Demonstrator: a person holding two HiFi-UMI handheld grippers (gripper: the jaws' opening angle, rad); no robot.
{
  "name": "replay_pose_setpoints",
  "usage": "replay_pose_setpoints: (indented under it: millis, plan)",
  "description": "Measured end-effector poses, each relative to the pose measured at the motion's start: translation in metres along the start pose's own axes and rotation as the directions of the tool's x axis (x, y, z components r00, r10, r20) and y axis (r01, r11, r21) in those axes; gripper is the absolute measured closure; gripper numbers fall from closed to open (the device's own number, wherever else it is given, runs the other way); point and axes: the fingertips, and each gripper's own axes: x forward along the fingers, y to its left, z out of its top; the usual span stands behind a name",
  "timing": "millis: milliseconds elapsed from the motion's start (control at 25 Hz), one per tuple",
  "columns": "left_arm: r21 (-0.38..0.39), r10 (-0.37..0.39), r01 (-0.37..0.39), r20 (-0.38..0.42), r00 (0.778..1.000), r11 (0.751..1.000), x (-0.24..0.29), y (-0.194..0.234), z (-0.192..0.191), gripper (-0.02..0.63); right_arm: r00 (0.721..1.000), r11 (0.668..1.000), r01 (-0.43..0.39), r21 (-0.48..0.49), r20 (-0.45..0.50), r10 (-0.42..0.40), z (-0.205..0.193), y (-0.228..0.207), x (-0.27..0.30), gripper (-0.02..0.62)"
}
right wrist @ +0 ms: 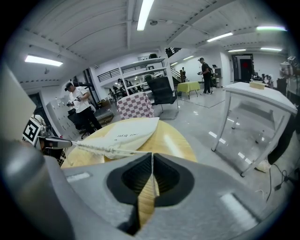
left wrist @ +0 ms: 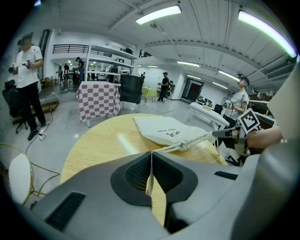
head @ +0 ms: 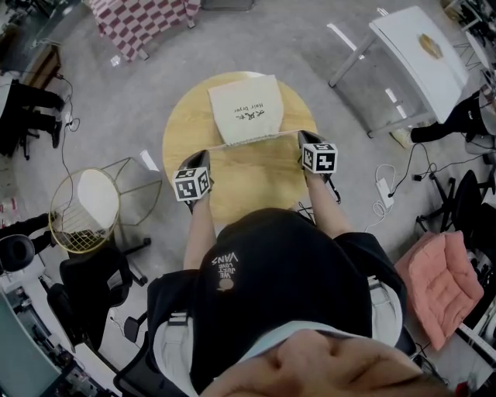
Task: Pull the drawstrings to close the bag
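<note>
A round wooden table (head: 256,184) stands between a gold wire basket (head: 74,229), a white table (head: 411,59) and a pink cushion (head: 442,281).

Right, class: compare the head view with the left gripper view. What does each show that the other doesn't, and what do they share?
Head view only: the left gripper seen from outside with its marker cube, the person's dark shirt, and a pink cushion.
Left gripper view only: that gripper's own jaws shut on a drawstring, and the ceiling strip lights.
Both: the cream drawstring bag, the round wooden table, the checked tablecloth and the right gripper.
</note>
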Motion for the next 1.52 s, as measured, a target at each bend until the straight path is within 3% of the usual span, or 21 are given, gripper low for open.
replay_pose_setpoints:
  millis: [800, 1000, 1520]
  plan:
    - [-0.005, 0.031, -0.031, 0.021, 0.999, 1.0, -0.005, 0.016, 0.003, 0.588, 0.999, 0.998, 0.031, 0.062, 0.016, -0.032, -0.003, -0.019, -0.011, 0.592]
    - [-0.012, 0.029, -0.029, 0.026, 0.999, 1.0, -0.006, 0.018, 0.004, 0.588, 0.999, 0.993, 0.04, 0.107, 0.029, -0.043, -0.003, -0.027, -0.015, 0.592]
    - [-0.027, 0.006, -0.005, 0.019, 1.0, 1.0, -0.005, 0.02, 0.005, 0.589, 0.997, 0.992, 0.067, 0.109, 0.024, -0.07, -0.002, -0.04, -0.02, 0.592]
